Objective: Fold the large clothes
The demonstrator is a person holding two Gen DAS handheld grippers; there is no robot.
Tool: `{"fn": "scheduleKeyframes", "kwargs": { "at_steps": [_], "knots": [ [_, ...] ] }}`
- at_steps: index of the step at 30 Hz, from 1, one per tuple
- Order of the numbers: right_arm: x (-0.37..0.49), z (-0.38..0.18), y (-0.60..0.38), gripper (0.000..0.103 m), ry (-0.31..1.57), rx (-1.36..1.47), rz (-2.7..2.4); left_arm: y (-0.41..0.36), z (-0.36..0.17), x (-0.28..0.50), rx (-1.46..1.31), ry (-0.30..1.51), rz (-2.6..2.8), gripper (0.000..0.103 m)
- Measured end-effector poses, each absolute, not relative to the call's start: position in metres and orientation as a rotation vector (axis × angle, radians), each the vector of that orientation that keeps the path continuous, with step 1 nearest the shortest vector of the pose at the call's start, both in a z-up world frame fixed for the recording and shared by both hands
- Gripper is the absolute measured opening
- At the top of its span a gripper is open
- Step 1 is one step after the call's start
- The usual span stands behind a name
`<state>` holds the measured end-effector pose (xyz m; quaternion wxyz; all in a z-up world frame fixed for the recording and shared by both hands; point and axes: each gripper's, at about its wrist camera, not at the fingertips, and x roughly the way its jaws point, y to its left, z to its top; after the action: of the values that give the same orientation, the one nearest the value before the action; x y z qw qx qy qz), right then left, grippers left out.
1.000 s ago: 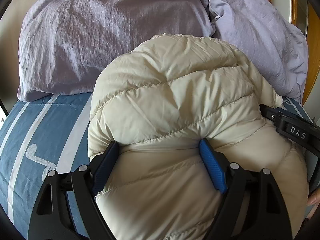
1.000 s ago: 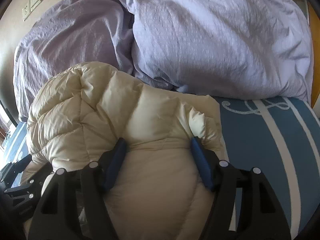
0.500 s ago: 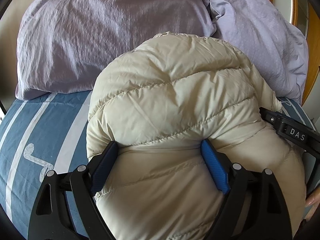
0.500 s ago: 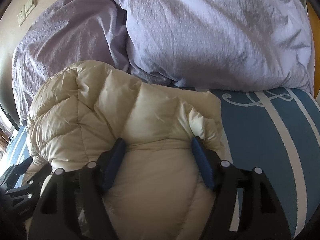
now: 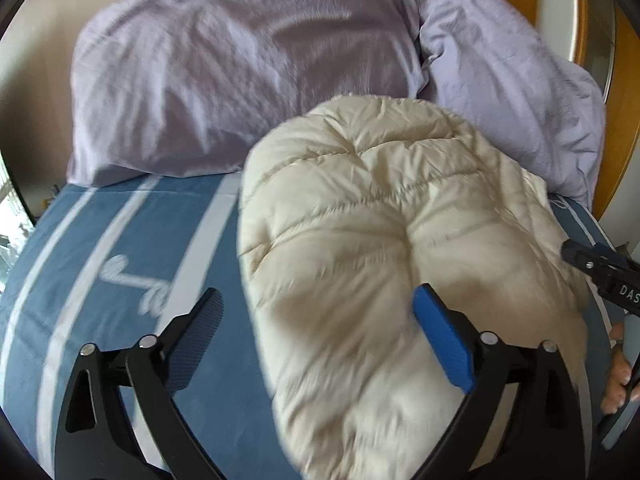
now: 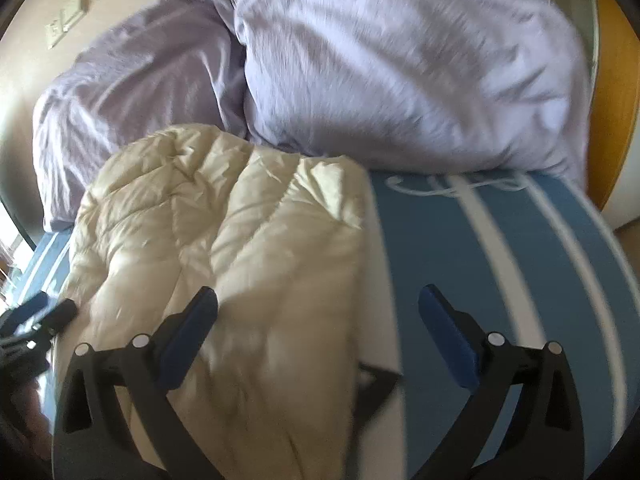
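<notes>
Bed (image 5: 100,240) first: blue cover w/ white stripes, filling the near and mid ground in both views. At the far end, two lilac pillows (image 5: 224,80) lean against the wall – out of the work area, so the flat middle is free for folding.

The cream puffer jacket (image 5: 380,220) lies on the cover, bunched into a thick rounded bundle w/ its far edge just touching the pillows. In the right wrist view the jacket (image 6: 224,240) sits left of centre, bare cover to its right. Looks like a fold has just been laid down; the padding is springy, so it may puff back up.

Left gripper (image 5: 316,336): jaws opening, spread wide – the right pad is against the jacket's side, the left one over bare cover, nothing pinched. Right gripper (image 6: 320,332): jaws opening too, jacket edge between them but not pressed. Both released, prob. to let the bundle settle.

A person's fingers (image 5: 618,376) show at the right edge of the left wrist view.
</notes>
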<state>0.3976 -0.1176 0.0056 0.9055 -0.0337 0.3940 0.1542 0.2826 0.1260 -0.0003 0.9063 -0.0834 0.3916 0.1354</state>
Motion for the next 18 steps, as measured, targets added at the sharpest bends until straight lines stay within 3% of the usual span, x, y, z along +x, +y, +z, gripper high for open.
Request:
{"fn": "scheduleKeyframes", "kwargs": {
  "at_steps": [18],
  "knots": [
    [0.246,0.040,-0.156,0.101,0.842,-0.028,0.477,0.088,0.017,0.150,-0.268,0.822,0.276,0.102]
  ]
}}
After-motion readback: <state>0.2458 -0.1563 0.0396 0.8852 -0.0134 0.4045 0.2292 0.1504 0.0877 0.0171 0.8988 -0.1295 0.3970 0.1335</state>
